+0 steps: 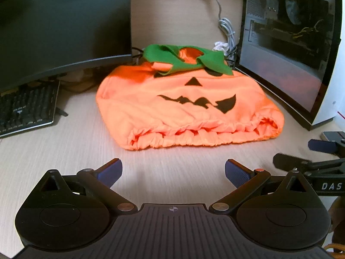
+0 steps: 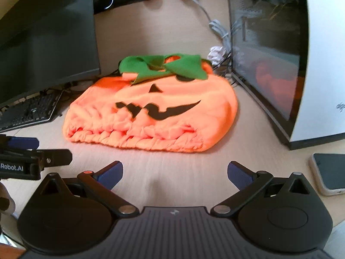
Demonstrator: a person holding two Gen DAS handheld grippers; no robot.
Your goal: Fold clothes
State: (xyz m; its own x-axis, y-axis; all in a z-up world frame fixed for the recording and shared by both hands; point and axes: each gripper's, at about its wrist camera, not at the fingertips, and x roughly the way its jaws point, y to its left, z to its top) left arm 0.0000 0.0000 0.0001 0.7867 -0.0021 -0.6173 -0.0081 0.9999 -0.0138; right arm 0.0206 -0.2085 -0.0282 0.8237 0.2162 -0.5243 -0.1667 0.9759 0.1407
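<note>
An orange pumpkin costume (image 1: 183,110) lies folded on the pale wood-grain counter (image 1: 64,151), roughly in the middle of the scene. Its black felt face is turned up: a triangular nose above a jagged grin. A green leaf collar (image 1: 185,59) sits at the far end of the garment, and the gathered elastic hem (image 1: 194,136) faces the near side, bunched into ruffles.

The left gripper (image 1: 173,171) is held near the counter's front edge, short of the hem and not touching the costume; its jaws stand wide apart with nothing between them, the blue pads (image 1: 110,172) angled outward. The right gripper (image 2: 175,173) is in a matching pose beside it, jaws likewise spread and empty, also clear of the fabric. Each gripper shows at the edge of the other's view.

On the far left stands a dark monitor (image 1: 64,26), with a black keyboard (image 1: 28,108) below it. On the right is a computer case (image 1: 291,43) with a glass side panel that reflects the orange cloth. A grey cable (image 1: 226,28) trails down the counter behind the costume, next to a small white crumpled thing (image 1: 220,46). A phone (image 2: 330,172) lies flat on the counter near the right, close to the right gripper.
</note>
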